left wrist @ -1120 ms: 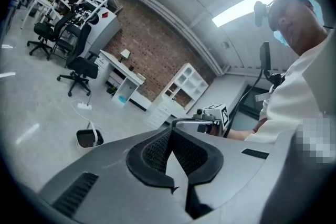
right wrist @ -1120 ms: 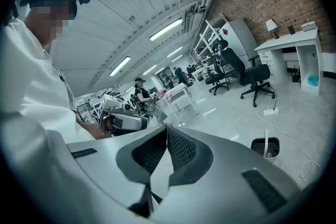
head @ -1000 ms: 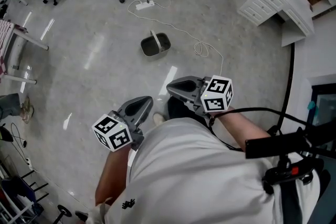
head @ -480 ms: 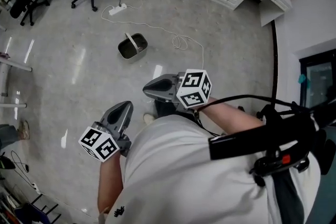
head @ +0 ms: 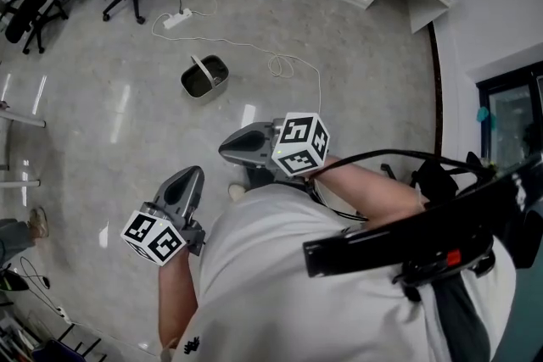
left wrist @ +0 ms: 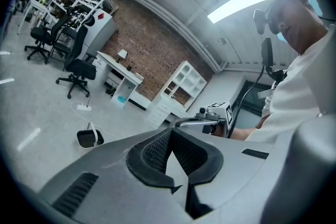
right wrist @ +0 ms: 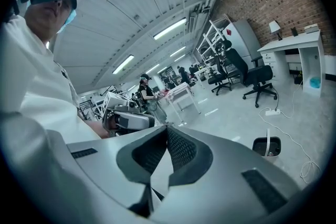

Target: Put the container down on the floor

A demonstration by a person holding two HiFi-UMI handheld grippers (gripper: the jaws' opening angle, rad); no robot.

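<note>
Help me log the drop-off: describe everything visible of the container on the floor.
The container is a small dark grey tub with rounded corners, and it looks like plastic. A pale handle arches upright across its open top. It stands upright and alone on the glossy pale floor, well ahead of the person, with nothing gripping it. A white cable is coiled nearby on the floor, apart from it. Its inside is dark, so any contents cannot be made out.

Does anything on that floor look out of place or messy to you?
A small dark container sits upright, alone on the open floor. Beside it a white cable from a power strip trails loosely, partly coiled, where someone might trip. Nothing looks spilled or broken.
</note>
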